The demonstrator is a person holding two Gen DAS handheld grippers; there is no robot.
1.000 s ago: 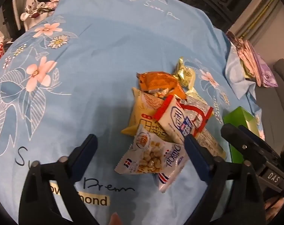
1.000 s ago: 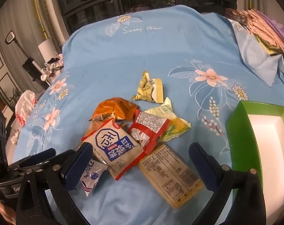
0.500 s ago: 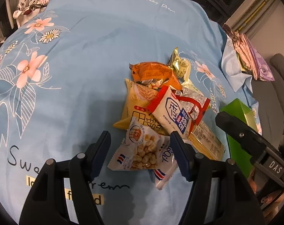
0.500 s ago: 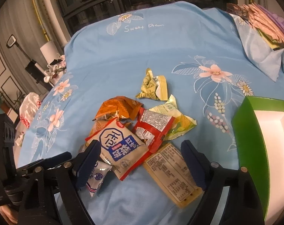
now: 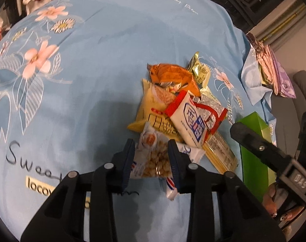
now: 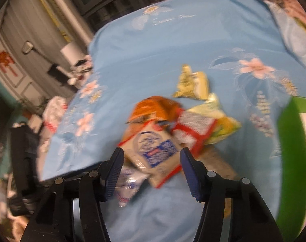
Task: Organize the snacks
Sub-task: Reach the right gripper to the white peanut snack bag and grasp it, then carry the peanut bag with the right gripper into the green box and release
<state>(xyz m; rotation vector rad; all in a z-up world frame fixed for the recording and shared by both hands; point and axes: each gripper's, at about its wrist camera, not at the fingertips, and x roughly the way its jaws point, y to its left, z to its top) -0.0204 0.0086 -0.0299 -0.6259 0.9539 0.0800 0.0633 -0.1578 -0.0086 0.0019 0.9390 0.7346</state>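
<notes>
A pile of snack packets lies on a blue flowered sheet [image 5: 92,64]. My left gripper [image 5: 151,149] is down over the white peanut packet [image 5: 156,157] at the pile's near edge. Its jaws are closing, and both pads touch the bunched packet. In the blurred right wrist view, my right gripper [image 6: 151,155] straddles the white-and-blue packet with red edges [image 6: 153,149]. Those jaws are closing too, with the packet between them; I see no firm press. The same packet [image 5: 191,121] lies on top of the pile in the left wrist view.
An orange packet [image 5: 171,74], a gold one [image 5: 199,70], a yellow one [image 5: 153,109] and a flat labelled one [image 5: 219,151] make up the pile. A green box [image 6: 288,141] with a white inside stands to the right. Folded cloths [image 5: 274,74] lie at the far right.
Both pairs of jaws have narrowed a lot. The left gripper sank onto the peanut packet. The right gripper tilted down toward the pile, and its view has blurred.
</notes>
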